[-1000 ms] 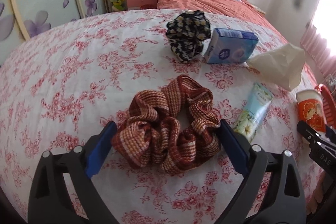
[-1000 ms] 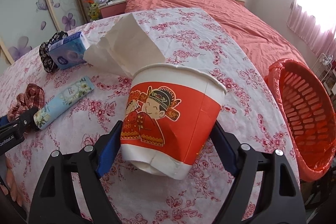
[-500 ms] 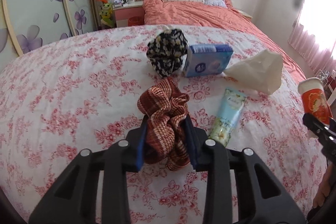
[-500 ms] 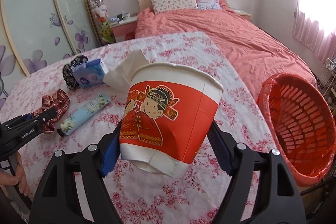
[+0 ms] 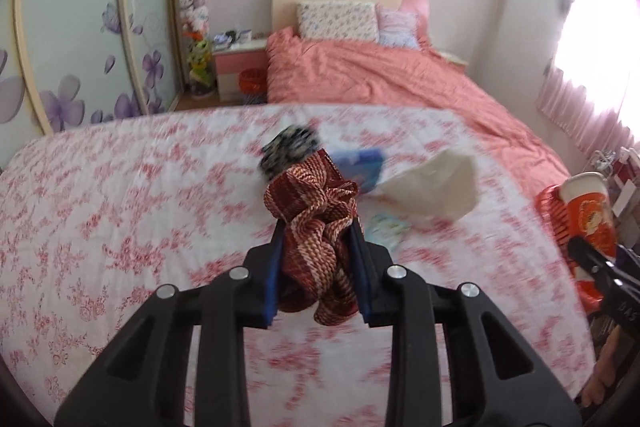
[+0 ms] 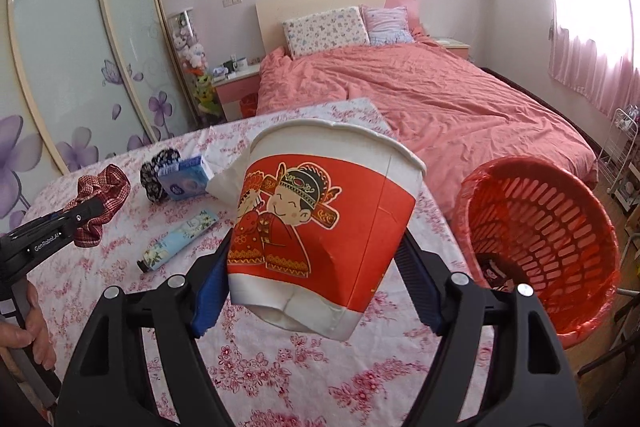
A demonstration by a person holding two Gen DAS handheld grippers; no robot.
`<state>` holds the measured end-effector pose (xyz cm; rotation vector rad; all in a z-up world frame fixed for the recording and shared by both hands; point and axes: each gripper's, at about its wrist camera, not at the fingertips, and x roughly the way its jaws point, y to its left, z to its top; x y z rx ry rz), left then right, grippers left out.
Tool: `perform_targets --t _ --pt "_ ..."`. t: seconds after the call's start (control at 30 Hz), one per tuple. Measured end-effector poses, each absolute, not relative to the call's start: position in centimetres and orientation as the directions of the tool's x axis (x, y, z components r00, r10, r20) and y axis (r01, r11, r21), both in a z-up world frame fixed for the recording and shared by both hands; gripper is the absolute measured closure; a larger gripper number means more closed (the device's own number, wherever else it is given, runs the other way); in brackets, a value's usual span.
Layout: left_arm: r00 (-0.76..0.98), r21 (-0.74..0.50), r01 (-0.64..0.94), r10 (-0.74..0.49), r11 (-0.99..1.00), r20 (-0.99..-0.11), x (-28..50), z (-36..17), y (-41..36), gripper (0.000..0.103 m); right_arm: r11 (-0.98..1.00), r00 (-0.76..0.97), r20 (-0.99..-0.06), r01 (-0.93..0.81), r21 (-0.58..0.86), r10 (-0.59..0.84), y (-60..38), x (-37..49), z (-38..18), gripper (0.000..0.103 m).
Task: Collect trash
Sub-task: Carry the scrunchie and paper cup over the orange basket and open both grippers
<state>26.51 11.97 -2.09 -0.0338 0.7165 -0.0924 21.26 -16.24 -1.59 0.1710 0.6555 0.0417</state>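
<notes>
My left gripper [image 5: 318,227] holds a red-brown checked scrunchie [image 5: 308,195] lifted off the floral tablecloth [image 5: 100,227]; its jaws are still closing and the pads squeeze the fabric. The right wrist view shows that scrunchie [image 6: 100,195] at the far left in the left gripper [image 6: 86,213]. A red and white paper cup [image 6: 320,211] with a cartoon figure is raised above the table, and my right gripper [image 6: 316,247] is shut on its lower part. An orange-red plastic basket [image 6: 560,227] stands just right of the cup, beyond the table edge.
On the cloth lie a crumpled beige paper bag [image 5: 436,187], a blue box [image 6: 184,179], a dark floral scrunchie [image 6: 154,175] and a light blue tube [image 6: 176,243]. A bed with a salmon cover [image 6: 440,99] fills the back. A hand [image 6: 34,331] grips the left handle.
The left gripper shut on the checked scrunchie and lifted it off the cloth. The right gripper rose with the cup, and the basket came closer on the right.
</notes>
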Motion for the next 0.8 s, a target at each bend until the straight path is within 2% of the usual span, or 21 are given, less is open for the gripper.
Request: perform_targets --t 0.4,0.6,0.8 --pt "0.773 -0.107 0.314 -0.319 0.943 -0.549 22.6 3.6 -0.2 0.073 0.972 0.853 -0.522 0.134 0.193 -0.014 -24.4 16.8 1.2 0.028" --pt "0.717 -0.139 0.459 -0.459 0.877 -0.525 22.0 4.0 -8.5 0.073 0.954 0.856 -0.510 0.217 0.207 -0.084 -29.6 15.7 1.0 0.028" --pt "0.630 -0.174 0.567 -0.560 0.805 -0.538 22.7 2.4 -16.5 0.073 0.926 0.850 -0.511 0.289 0.244 -0.130 -34.7 16.1 0.1 0.028"
